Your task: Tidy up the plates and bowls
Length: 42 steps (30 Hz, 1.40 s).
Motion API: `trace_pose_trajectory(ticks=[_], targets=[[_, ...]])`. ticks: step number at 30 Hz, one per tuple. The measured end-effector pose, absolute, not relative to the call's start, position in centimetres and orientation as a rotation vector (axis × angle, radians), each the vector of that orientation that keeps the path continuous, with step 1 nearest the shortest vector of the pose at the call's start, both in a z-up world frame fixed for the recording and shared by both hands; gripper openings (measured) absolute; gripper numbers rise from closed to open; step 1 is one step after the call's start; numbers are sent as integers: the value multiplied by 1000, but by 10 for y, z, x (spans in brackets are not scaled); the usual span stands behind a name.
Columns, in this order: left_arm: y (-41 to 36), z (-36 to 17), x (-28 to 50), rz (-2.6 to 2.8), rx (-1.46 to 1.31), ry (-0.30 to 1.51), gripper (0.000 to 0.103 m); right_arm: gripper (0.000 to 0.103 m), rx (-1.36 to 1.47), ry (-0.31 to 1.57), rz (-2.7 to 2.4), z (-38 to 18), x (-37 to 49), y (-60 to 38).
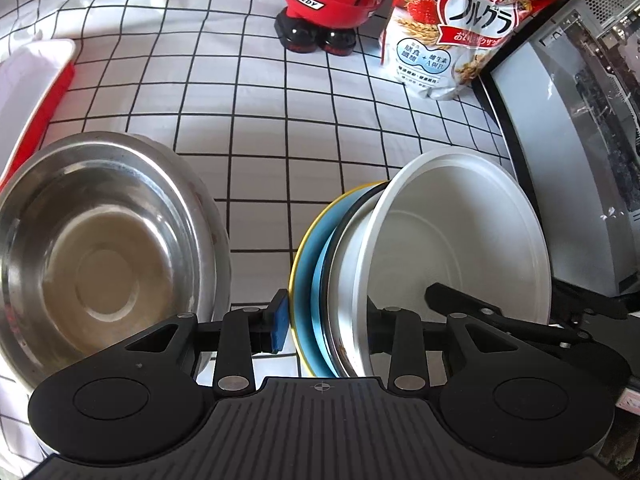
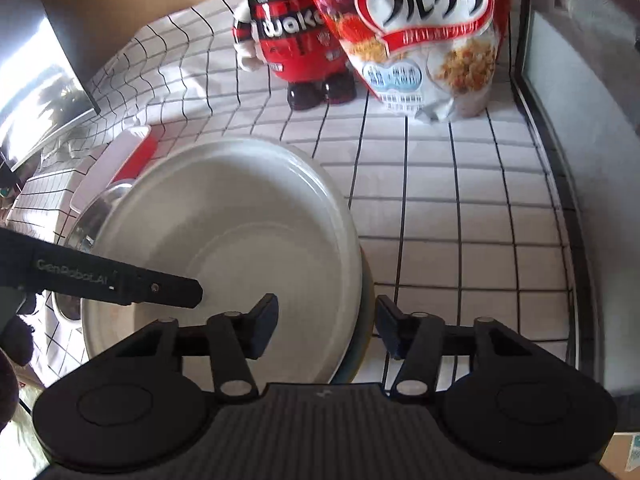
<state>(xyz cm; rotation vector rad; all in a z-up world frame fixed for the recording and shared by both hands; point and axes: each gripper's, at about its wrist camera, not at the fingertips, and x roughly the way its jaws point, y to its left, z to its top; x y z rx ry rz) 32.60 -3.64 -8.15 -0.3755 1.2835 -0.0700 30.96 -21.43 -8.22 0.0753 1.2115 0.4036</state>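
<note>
The left gripper is closed on a nested stack of dishes held on edge: its blue-padded finger presses the outside of the light-blue plate with a yellow rim, and the other finger sits inside the white round bowl at the front of the stack. Between those two a dark-rimmed dish is sandwiched. In the left wrist view the stack stands tilted above the white counter with a black grid pattern.

The right gripper straddles the same stack's edge with its fingers spread fairly wide; one finger lies over the white bowl interior and the other beyond the rim, and neither pad clearly touches it.

To the left of the held stack, a large stainless-steel bowl rests upright on the counter, apart from the stack. Beyond it, at the counter's left edge, lies a red-and-white rectangular tray. At the far side of the counter stand a red-and-black mascot figurine and, just beside it, a red-and-white Calbee cereal bag. A grey appliance with a dark frame borders the right side.
</note>
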Motion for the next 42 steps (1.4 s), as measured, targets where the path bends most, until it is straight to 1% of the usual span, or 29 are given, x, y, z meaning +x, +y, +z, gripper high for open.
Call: trace_pose_trajectory(ticks=[1,3,5,8,15,20,27,33,42], targets=[[-37,-82,326,-73,-372,1282,37,42,94,1227,396,-86,311,-216],[-38,-82,325,-79,-365,1280,37,40,130,1231,398,-88,311,-221],[-37,-83,325,-82,-366,1286,37,35,131,1229,394,-89,311,-224],[-40,-84,326,-81,-350,1299,37,34,132,1228,399,-90,310,-223],[-46,-84,326,-83,-302,1310,39,34,142,1227,409,-91,307,-225],[-43,-80,324,-95,-298,1312,39,37,175,1236,403,-90,307,-227],[-38,-76,322,-79,-261,1323,39,37,216,1269,442,-90,300,-222],[-39,-76,323,-83,-245,1338,40,37,218,1266,470,-90,298,-224],[-35,-77,321,-84,-273,1332,39,37,148,1218,429,-84,297,-221]])
